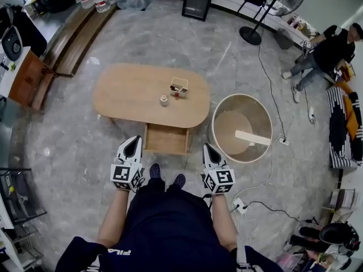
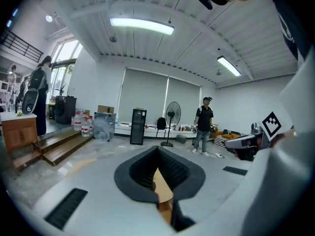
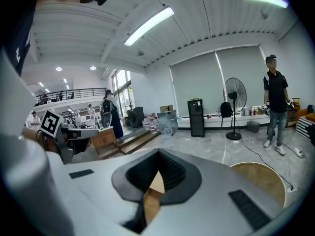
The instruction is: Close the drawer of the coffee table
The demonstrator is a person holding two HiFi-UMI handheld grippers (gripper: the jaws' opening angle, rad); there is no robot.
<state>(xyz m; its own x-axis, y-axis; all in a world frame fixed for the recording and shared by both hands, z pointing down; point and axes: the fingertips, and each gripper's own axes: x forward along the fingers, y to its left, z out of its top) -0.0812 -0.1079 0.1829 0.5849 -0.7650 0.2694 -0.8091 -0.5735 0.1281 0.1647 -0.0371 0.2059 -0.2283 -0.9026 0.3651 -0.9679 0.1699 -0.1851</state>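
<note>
The oval wooden coffee table (image 1: 136, 92) stands in the middle of the head view. Its drawer (image 1: 166, 140) is pulled out toward me under the near edge. My left gripper (image 1: 135, 141) hovers just left of the drawer's front corner, jaws together and holding nothing. My right gripper (image 1: 207, 148) hangs a little right of the drawer's other corner, likewise shut and empty. Neither touches the drawer. In the left gripper view the left gripper (image 2: 158, 154) shows only a sliver of the wooden drawer (image 2: 163, 193) below its closed jaws. The right gripper (image 3: 157, 157) shows the same wood (image 3: 152, 195).
On the tabletop sit a small basket (image 1: 178, 86) and a small jar (image 1: 164, 100). A round wooden tub (image 1: 242, 127) stands right of the table. A power strip with cables (image 1: 238, 205) lies near my right side. A standing fan (image 1: 266, 10), wooden steps (image 1: 71, 41) and a seated person (image 1: 326, 52) are farther off.
</note>
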